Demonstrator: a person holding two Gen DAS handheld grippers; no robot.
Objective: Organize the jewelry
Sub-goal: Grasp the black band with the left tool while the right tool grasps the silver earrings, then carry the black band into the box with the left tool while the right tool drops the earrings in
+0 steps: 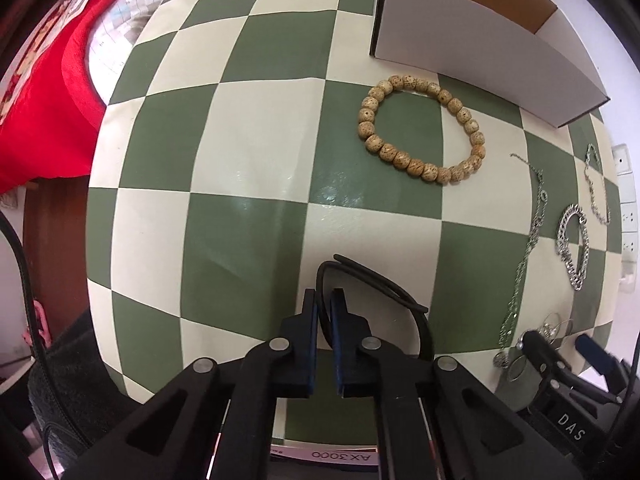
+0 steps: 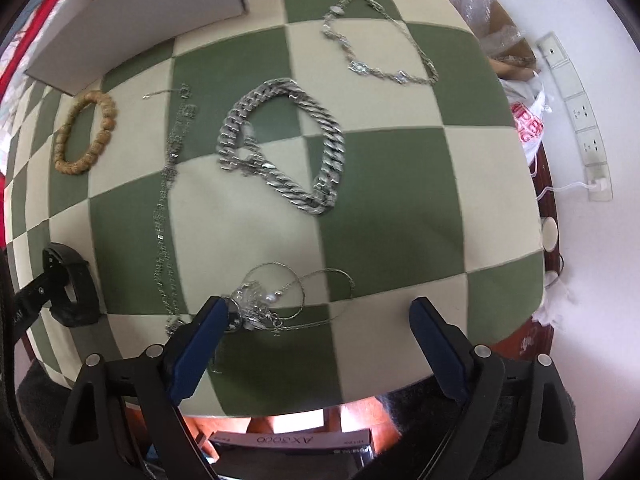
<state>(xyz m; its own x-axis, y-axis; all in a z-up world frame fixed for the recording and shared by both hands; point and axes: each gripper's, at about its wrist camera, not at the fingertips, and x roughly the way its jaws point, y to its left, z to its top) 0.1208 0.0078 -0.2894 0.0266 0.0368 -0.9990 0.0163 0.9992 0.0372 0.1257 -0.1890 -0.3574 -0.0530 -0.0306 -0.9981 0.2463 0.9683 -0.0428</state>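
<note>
My left gripper (image 1: 324,294) is shut on a black cord (image 1: 384,286), which loops out over the checkered tablecloth (image 1: 240,140). A wooden bead bracelet (image 1: 422,136) lies ahead of it, in front of an open white box (image 1: 476,56). My right gripper (image 2: 320,312) is open, its fingers straddling a tangle of thin silver hoops and a pearl charm (image 2: 272,300). A thick silver chain (image 2: 288,144), a thin silver necklace (image 2: 172,184) and a fine bracelet (image 2: 376,44) lie beyond it. The bead bracelet (image 2: 86,132) and the box (image 2: 140,12) sit at the left in the right wrist view.
The round table's edge (image 2: 532,280) drops off at the right, near a wall with sockets (image 2: 576,108). Plastic bags (image 2: 524,120) lie beyond that edge. A red cloth (image 1: 48,92) is off the table's left side. The left gripper shows at the left (image 2: 68,292).
</note>
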